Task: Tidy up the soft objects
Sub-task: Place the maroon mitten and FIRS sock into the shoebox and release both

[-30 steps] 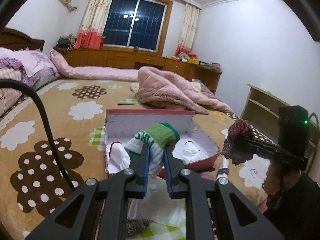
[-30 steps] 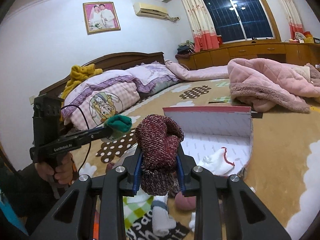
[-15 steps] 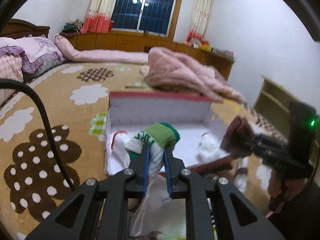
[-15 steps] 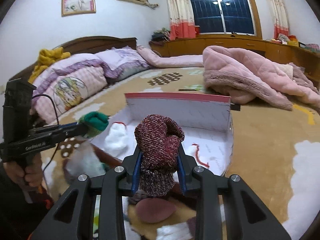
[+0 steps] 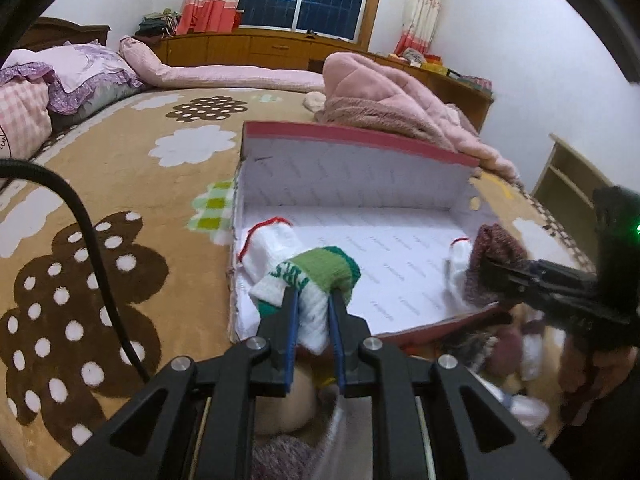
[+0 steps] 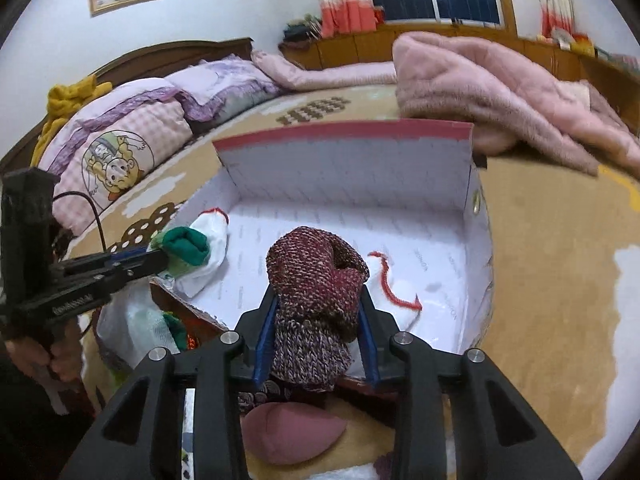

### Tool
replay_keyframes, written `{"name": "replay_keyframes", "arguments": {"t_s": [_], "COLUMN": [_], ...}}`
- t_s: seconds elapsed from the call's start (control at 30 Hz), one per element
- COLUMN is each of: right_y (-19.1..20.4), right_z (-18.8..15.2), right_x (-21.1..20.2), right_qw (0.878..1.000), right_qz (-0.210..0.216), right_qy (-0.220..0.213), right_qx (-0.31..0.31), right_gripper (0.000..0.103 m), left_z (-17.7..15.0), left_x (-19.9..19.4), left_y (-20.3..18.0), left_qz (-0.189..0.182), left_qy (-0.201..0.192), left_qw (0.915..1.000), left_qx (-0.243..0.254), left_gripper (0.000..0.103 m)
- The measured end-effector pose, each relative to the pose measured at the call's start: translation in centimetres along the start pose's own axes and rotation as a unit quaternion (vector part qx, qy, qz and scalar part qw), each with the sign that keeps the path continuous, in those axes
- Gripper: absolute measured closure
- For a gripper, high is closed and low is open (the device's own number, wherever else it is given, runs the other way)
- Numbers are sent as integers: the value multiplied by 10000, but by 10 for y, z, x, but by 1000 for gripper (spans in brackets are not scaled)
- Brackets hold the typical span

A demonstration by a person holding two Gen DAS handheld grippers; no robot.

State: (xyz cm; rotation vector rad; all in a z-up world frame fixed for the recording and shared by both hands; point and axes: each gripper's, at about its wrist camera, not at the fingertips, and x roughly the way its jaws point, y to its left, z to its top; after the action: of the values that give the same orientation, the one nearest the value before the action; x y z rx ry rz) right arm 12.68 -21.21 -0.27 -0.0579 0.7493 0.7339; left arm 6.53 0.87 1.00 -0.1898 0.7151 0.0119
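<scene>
A white box with a red rim point(image 5: 360, 136) point(image 6: 344, 132) lies open on the bed. My left gripper point(image 5: 314, 300) is shut on a rolled green-and-white sock point(image 5: 320, 272), which hangs over the box's near left corner beside a white sock point(image 5: 272, 244). In the right wrist view, my right gripper point(image 6: 319, 292) holds a maroon knitted sock point(image 6: 316, 268) over the box's near edge. Its jaws are opening, and the sock still stands between the pads, touching both. Another white sock with red trim point(image 6: 404, 288) lies just behind it.
A crumpled pink quilt point(image 5: 380, 96) lies behind the box. Pillows point(image 6: 120, 148) lie to the left. Loose socks, one of them pink point(image 6: 292, 436), lie on the bedspread in front of the box. A black cable point(image 5: 92, 248) crosses the left side. A wooden shelf point(image 5: 568, 176) stands far right.
Both grippers have come forward and down with their socks, from in front of the box to over its near edge. The right jaws have spread a little around the maroon sock.
</scene>
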Motion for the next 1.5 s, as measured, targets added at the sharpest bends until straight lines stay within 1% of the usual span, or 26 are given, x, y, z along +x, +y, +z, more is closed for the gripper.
{"name": "replay_keyframes", "arguments": {"t_s": [0.13, 0.27, 0.37, 0.4, 0.47, 0.7, 0.8, 0.87, 0.93, 0.97, 1.0, 1.07, 1.1, 1.13, 1.2, 1.23, 1.33, 1.4, 1.5], "right_y": [5, 6, 10, 12, 15, 15, 17, 20, 21, 20, 17, 15, 15, 15, 17, 17, 16, 16, 20], "right_z": [-1, -3, -5, -6, -8, -9, -9, -10, -10, -10, -9, -9, -8, -8, -8, -8, -7, -5, -5], "right_x": [3, 3, 2, 2, 2, 2, 3, 4, 4, 4, 5, 4, 2, 1, -2, -4, -10, -12, -15], "right_qw": [9998, 9998, 9994, 9992, 9987, 9984, 9982, 9977, 9970, 9970, 9973, 9976, 9972, 9968, 9962, 9963, 9974, 9979, 9972], "right_qz": [-90, -122, -239, -280, -360, -407, -421, -443, -538, -579, -576, -576, -647, -691, -739, -712, -528, -419, -475], "right_qy": [70, 47, -31, -61, -104, -159, -150, -114, -146, -135, -113, -124, -170, -204, -286, -336, -446, -474, -532], "right_qx": [-160, -172, -248, -290, -349, -357, -405, -496, -541, -501, -430, -374, -347, -339, -356, -348, -221, -159, -206], "right_gripper": [68, 67, 64, 61, 58, 54, 50, 46, 42, 38, 35, 35, 34, 33, 32, 31, 29, 27, 27], "left_z": [-2, -5, -8, -9, -9, -7, -7, -7, -7, -7, -7, -8, -7, -7, -4, -2, 1, 3, 1], "left_x": [8, 13, 12, 12, 12, 12, 11, 11, 10, 10, 10, 6, 3, 0, -9, -14, -22, -23, -22], "left_y": [0, -6, -10, -10, -9, -8, -7, -8, -8, -9, -10, -12, -13, -14, -13, -13, -10, -8, -8], "left_qz": [21, 186, 306, 324, 319, 326, 296, 287, 260, 244, 240, 242, 292, 297, 138, 84, 9, 1, 33], "left_qy": [-23, -138, -244, -276, -304, -309, -299, -295, -289, -282, -283, -335, -387, -436, -611, -705, -860, -819, -747], "left_qw": [10000, 9996, 9989, 9987, 9987, 9986, 9988, 9989, 9990, 9990, 9990, 9989, 9986, 9984, 9980, 9975, 9963, 9966, 9971], "left_qx": [-8, 142, 250, 268, 268, 280, 241, 233, 237, 241, 246, 241, 215, 176, 63, 26, -78, -135, -108], "left_gripper": [88, 88, 86, 86, 86, 85, 82, 79, 71, 69, 64, 52, 46, 43, 39, 36, 33, 33, 33]}}
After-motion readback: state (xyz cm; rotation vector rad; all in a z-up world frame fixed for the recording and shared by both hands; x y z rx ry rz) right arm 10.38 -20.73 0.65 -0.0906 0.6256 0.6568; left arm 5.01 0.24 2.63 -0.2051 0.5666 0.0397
